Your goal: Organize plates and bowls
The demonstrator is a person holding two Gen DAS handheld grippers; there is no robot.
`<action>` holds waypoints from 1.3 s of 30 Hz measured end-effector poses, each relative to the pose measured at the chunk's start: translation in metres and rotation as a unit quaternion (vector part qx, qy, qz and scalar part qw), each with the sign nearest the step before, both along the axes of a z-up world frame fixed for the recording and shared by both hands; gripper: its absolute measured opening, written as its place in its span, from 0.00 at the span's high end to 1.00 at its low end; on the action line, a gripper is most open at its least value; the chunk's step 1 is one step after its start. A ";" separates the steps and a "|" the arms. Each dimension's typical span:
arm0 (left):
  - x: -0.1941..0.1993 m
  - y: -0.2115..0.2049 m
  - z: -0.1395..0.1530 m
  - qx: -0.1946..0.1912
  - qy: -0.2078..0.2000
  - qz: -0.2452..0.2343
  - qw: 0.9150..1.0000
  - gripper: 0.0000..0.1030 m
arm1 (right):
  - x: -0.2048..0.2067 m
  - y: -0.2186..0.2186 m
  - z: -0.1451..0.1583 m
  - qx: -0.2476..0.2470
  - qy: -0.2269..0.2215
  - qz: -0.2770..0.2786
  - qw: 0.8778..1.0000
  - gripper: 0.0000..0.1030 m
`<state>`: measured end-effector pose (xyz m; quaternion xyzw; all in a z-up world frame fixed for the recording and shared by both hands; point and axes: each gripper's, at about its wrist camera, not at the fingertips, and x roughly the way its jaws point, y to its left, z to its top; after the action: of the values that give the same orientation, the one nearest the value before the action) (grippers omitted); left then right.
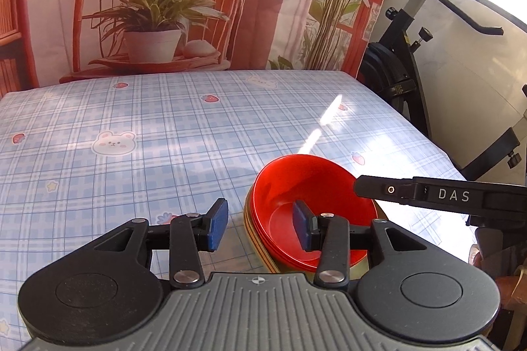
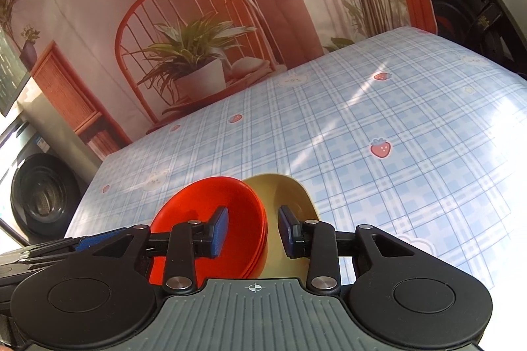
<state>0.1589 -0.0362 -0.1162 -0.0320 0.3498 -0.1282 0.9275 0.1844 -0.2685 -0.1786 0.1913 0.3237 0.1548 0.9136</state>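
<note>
red bowls (image 1: 313,212) sit nested on a yellow plate (image 2: 290,202) on the checked tabletop (image 1: 148,127); my left gripper (image 1: 260,227) and right gripper (image 2: 253,230) hover apart, straddling their rims, clamping nothing.

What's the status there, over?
Left gripper open. Right gripper open, straddling rims. Red bowls nested beside yellow bowl on table. Nothing blocking.

left tongs (image 1: 260,225) open, right tongs (image 2: 253,231) open

A table covered by a blue plaid cloth (image 1: 164,127) carries a stack of red bowls (image 1: 313,202) nested in yellow ones (image 2: 283,196).
</note>
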 end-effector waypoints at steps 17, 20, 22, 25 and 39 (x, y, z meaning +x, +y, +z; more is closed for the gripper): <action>-0.062 0.013 0.084 0.061 -0.133 0.067 0.987 0.19 | -0.039 0.004 0.094 -0.057 -0.115 0.008 0.992 0.00; -0.074 0.014 0.099 0.068 -0.155 0.085 0.982 0.18 | -0.046 0.007 0.109 -0.056 -0.123 0.018 0.991 0.00; -0.082 0.013 0.108 0.071 -0.166 0.086 0.980 0.16 | -0.051 0.011 0.117 -0.063 -0.126 0.020 0.990 0.00; -0.094 0.014 0.122 0.067 -0.172 0.095 0.978 0.16 | -0.063 0.015 0.127 -0.078 -0.137 0.016 0.987 0.00; -0.136 0.029 0.165 0.061 -0.196 0.143 0.968 0.16 | -0.101 0.018 0.173 -0.085 -0.192 0.007 0.978 0.00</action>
<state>0.0228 -0.0074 0.0484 0.0010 0.1605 0.0235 0.9868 0.0833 -0.2508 -0.0057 0.0776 0.1556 0.1673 0.9704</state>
